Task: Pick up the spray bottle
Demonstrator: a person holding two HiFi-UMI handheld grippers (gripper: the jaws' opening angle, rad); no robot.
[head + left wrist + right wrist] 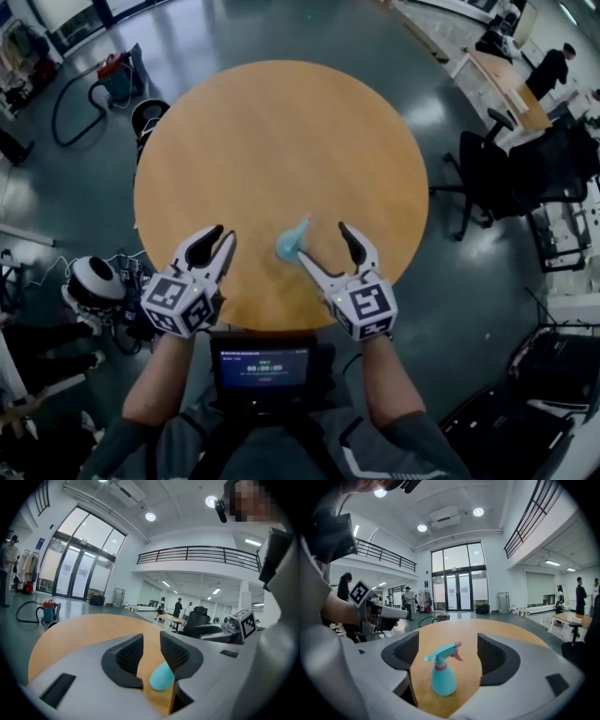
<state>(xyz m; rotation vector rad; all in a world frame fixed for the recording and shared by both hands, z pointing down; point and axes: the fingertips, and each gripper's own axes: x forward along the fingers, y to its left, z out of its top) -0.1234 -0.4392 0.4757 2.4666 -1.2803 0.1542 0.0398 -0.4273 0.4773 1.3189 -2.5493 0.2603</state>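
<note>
— Standing upright near the front edge of the round wooden table [262,141], the teal spray bottle [292,242] sits just before the wide-spread, empty jaws of the right gripper [322,241].
— And the left gripper [225,234]?
— Jaws parted, holding nothing, just to the bottle's left.

The tool [447,641] straddles an upright spray bottle [443,679], jaws apart.

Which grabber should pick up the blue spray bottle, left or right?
Right, probably. The right gripper has its jaws wide open, with the spray bottle standing just ahead, framed between them. The left gripper is opened less, and the bottle sits off to its side.
</note>
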